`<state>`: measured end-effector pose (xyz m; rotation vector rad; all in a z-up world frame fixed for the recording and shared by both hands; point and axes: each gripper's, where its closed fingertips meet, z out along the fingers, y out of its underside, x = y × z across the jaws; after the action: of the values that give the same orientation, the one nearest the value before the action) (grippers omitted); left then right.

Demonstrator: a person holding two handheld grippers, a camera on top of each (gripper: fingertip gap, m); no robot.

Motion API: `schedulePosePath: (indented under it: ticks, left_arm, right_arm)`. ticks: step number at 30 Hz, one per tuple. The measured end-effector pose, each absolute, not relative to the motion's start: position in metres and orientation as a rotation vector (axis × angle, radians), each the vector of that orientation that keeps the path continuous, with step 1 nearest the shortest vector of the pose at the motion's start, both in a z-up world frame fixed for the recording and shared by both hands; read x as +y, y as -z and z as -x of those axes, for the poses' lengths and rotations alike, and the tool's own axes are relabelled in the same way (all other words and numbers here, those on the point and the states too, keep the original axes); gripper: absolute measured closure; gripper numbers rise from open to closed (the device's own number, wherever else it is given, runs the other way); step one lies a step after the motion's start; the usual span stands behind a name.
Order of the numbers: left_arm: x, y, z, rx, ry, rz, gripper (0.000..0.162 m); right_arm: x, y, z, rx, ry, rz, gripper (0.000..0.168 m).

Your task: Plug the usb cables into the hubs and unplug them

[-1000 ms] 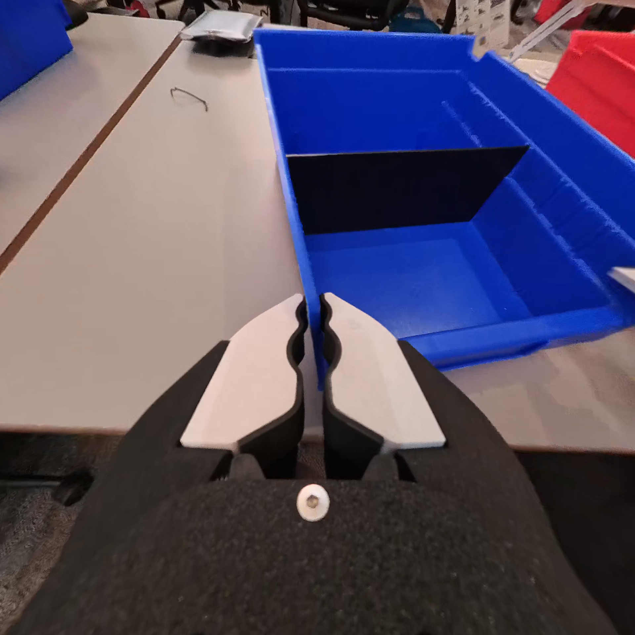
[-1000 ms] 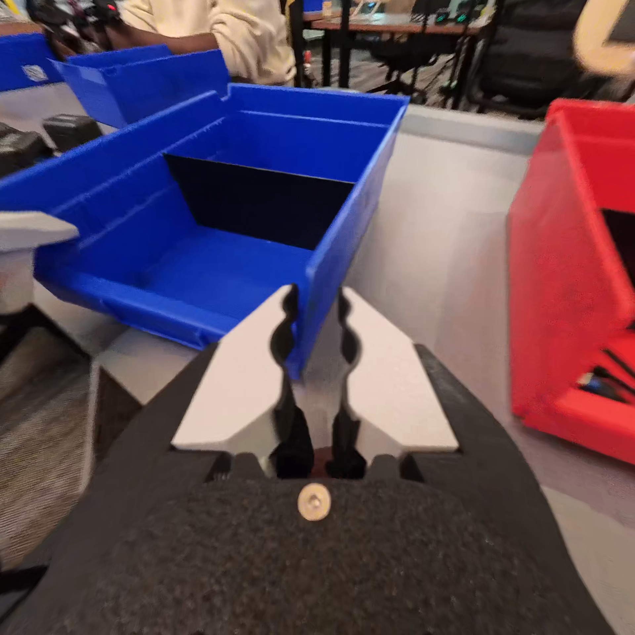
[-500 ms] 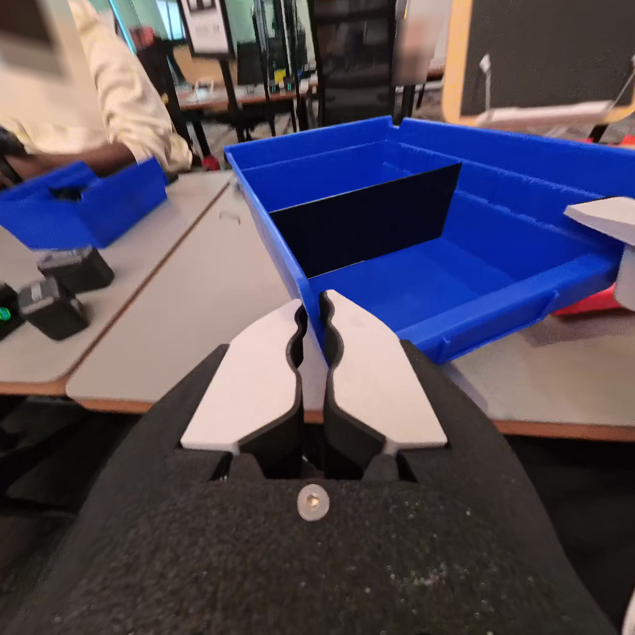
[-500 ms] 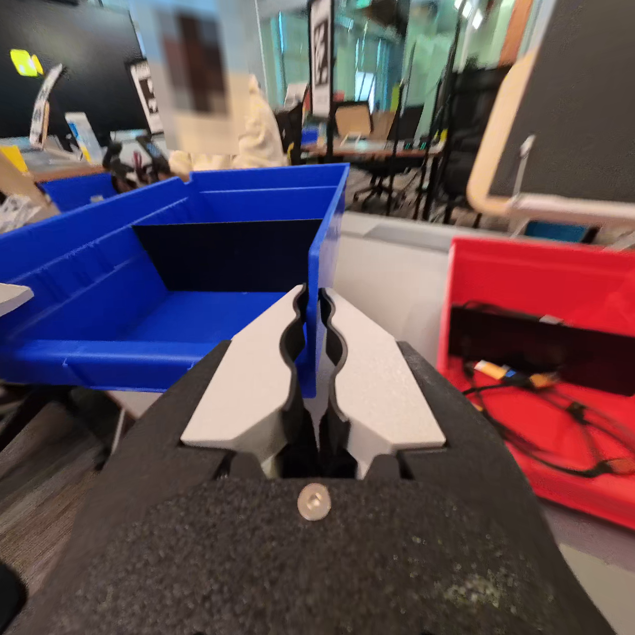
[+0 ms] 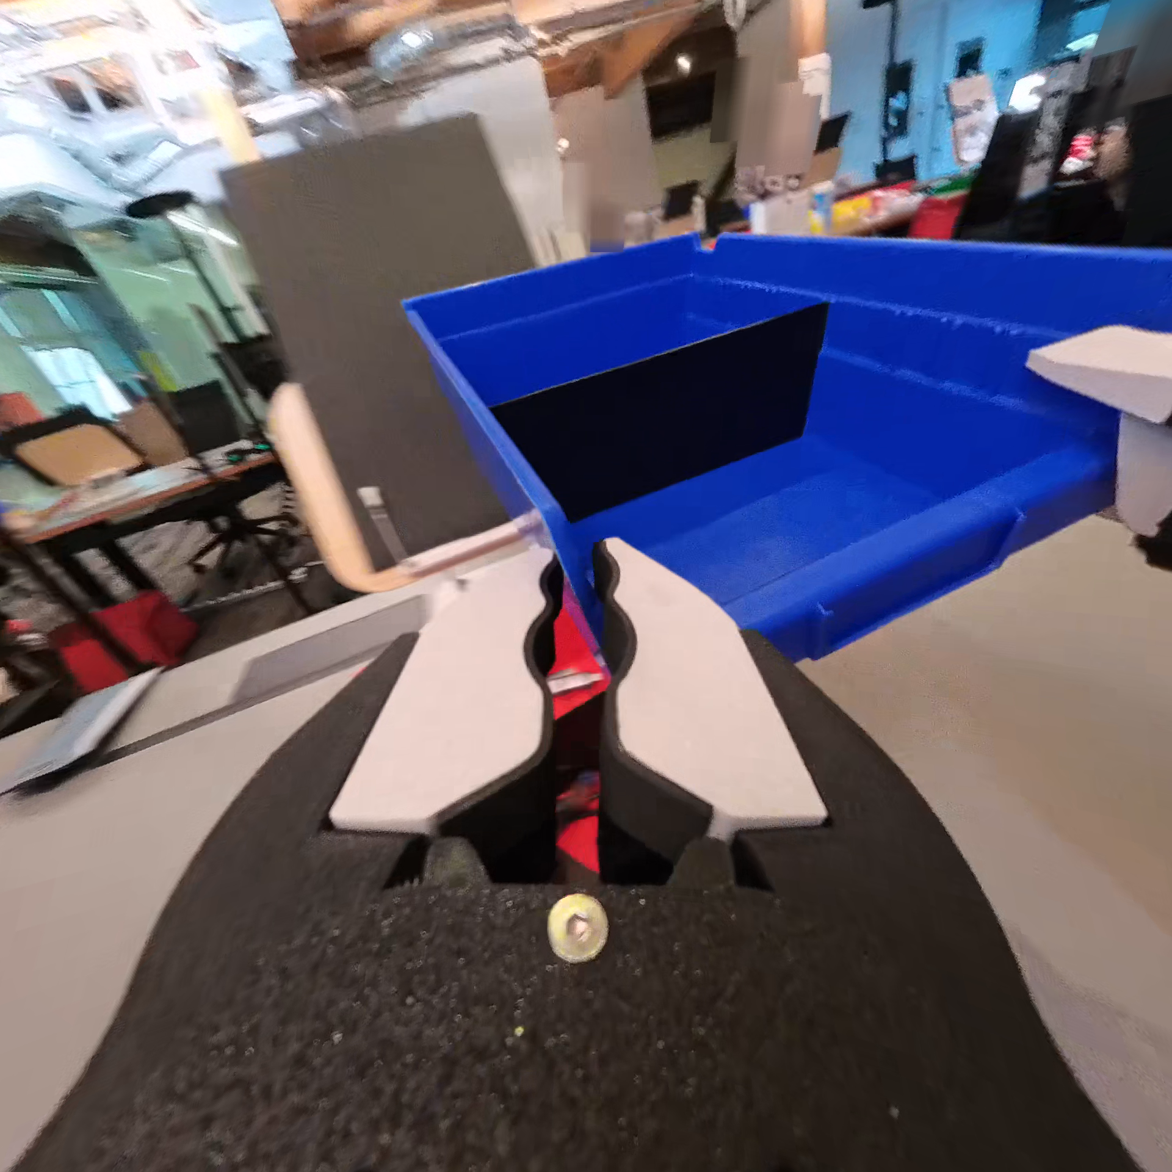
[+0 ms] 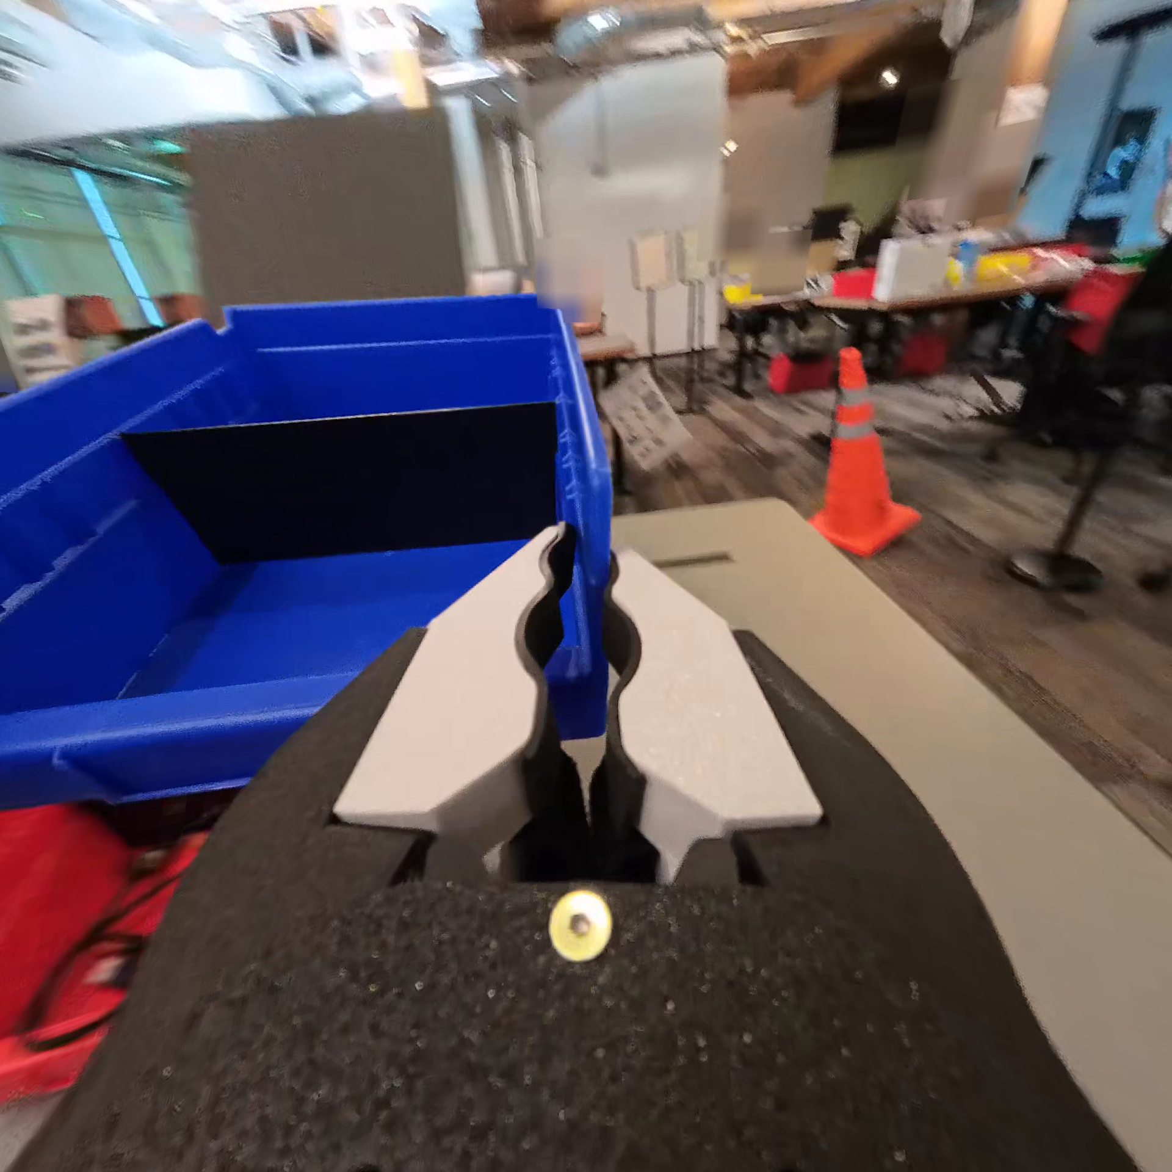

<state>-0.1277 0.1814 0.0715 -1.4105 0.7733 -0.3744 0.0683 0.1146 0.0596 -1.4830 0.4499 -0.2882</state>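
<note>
A blue plastic bin (image 5: 824,526) with a black divider (image 5: 659,418) across its middle hangs in the air above the grey table (image 5: 951,761). It looks empty. My left gripper (image 5: 578,558) is shut on the bin's left wall near the front corner. My right gripper (image 6: 586,539) is shut on the bin's right wall (image 6: 583,482) near the front corner; its finger also shows at the right edge of the left wrist view (image 5: 1116,380). The bin (image 6: 253,571) is tilted, its far end raised.
A red bin (image 6: 57,888) with cables lies under the blue bin at the lower left. The grey table (image 6: 888,729) runs to the right, its edge meeting the wood floor. An orange cone (image 6: 856,456) stands on the floor beyond. Desks and chairs fill the background. Spacing between my two grippers at the tips: around 20 cm.
Both grippers have lifted the blue bin off the table and swung it rightwards, over the red bin. The right gripper closed onto the wall. The view now looks out at the room.
</note>
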Motion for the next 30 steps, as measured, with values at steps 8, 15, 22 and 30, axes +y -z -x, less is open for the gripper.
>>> schedulePosePath:
  ticks: [8,15,22,30]
  left_arm:
    - [0.158,0.058,-0.056,0.891,0.437,1.599,0.156]
    - [0.179,0.097,-0.05,0.812,0.399,1.635,0.156]
    - [0.173,0.129,-0.051,0.893,0.481,1.753,0.152]
    - [0.116,0.064,0.003,0.974,0.696,1.602,0.135]
  right_arm:
    - [0.071,0.077,-0.229,0.597,0.211,1.746,0.165]
    - [0.097,0.111,-0.221,0.525,0.107,1.841,0.165]
    - [0.102,0.136,-0.232,0.553,0.321,1.956,0.162]
    - [0.077,0.101,-0.23,0.563,0.371,1.823,0.139]
